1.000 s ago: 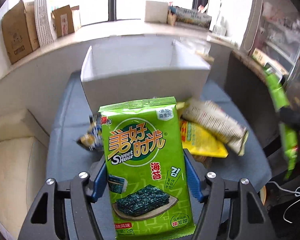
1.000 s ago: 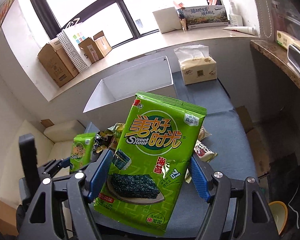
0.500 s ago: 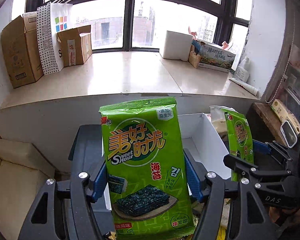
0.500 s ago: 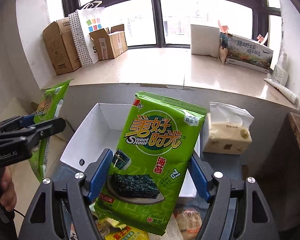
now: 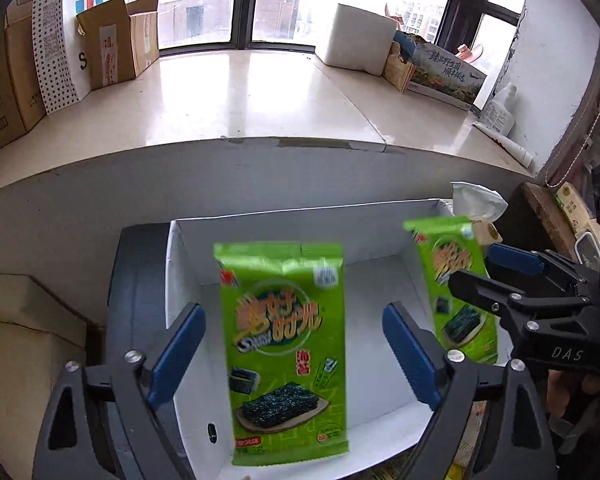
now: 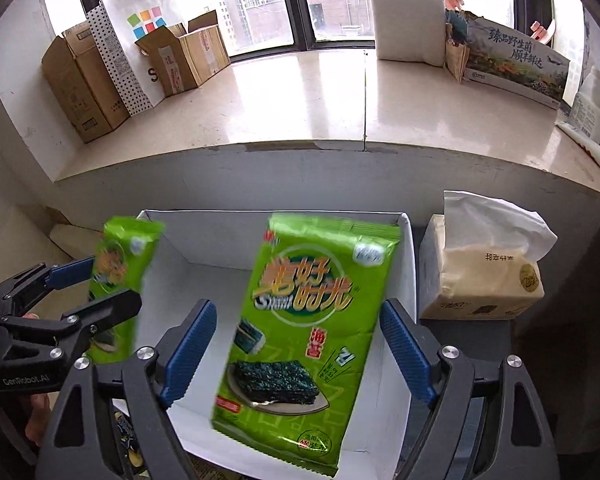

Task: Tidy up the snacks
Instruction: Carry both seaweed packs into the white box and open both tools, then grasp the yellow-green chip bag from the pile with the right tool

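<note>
Both tongs are held out over the white box (image 5: 384, 236), side by side, each pointing toward the window sill (image 5: 260, 104) in the upper half of the frame.

In the left wrist view, the left gripper (image 5: 292, 356) fills the bottom of the frame with its blue pads (image 5: 176, 356) spread wide apart. A green seaweed packet (image 5: 286, 354) sits in the centre between them, upright and blurred, with a clear gap to each pad, so nothing is clamping it. The white box floor lies behind it. At the right edge the right gripper (image 5: 478, 270) enters sideways, with a second green seaweed packet (image 5: 454, 284) beside its fingers.

In the right wrist view, the right gripper (image 6: 298, 354) likewise has its blue pads (image 6: 190, 350) well apart. Its seaweed packet (image 6: 304, 344) stands in the middle, tilted slightly to the right, touching neither pad as far as the blur lets me judge. At the left edge the left gripper (image 6: 102, 286) shows from the side, with part of a hand (image 6: 36, 416) behind it.

A tissue pack (image 6: 484, 276) stands just beside the box at the right. Cardboard boxes (image 6: 88, 80) and a dotted paper bag (image 6: 136, 36) line the sill in the upper left.
</note>
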### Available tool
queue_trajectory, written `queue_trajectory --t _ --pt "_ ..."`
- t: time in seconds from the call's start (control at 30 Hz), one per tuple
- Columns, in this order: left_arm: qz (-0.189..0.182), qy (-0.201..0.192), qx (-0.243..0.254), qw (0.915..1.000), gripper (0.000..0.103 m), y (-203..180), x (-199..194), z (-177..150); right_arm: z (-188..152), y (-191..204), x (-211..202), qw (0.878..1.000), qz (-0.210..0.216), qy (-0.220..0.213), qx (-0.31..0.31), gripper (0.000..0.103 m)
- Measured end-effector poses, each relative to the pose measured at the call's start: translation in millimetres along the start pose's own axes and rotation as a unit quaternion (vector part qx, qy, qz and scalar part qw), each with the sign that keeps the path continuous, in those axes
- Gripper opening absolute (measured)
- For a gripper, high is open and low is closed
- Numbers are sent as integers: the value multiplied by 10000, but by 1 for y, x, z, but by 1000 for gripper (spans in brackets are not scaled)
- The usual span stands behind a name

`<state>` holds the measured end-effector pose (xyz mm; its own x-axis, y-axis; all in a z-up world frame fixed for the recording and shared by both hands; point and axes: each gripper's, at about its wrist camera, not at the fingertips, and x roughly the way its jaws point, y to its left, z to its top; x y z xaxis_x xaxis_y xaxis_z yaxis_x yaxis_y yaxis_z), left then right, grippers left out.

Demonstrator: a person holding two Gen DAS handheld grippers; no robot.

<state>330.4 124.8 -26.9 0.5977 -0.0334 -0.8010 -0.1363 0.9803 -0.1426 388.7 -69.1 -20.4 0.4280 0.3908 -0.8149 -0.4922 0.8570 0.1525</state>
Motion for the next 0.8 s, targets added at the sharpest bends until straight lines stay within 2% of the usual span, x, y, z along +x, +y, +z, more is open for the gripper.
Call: queue_trajectory --t 0.1,0.23,0.33,0.4,0.5,0.6,0.7,0.8 --pt "13 70 -46 10000 100 5 9 -2 -2 -6 3 10000 49 18 32 103" --pt "78 86 -26 9999 103 6 11 -4 -4 -9 0 10000 41 -71 -8 103" --pt "68 -50 -36 10000 103 8 2 -7 -5 -12 -11 9997 150 -214 35 103" --pt "59 -216 -57 9997 103 8 -10 -11 -9 -13 -25 9988 241 -412 52 103" --pt "-86 -558 3 9984 103 6 -41 -20 -18 -13 -56 9937 491 -1011 -9 103" --pt "47 -951 198 9953 103 -2 -73 -33 -39 -10 -91 9869 545 -1515 -89 103" --pt "123 -1131 215 9933 103 -6 -101 -57 -66 -3 -125 9829 816 -1636 -241 103" --pt "-52 -1150 244 9931 103 -12 -128 -86 -99 8 -154 9778 941 -1798 -522 103"
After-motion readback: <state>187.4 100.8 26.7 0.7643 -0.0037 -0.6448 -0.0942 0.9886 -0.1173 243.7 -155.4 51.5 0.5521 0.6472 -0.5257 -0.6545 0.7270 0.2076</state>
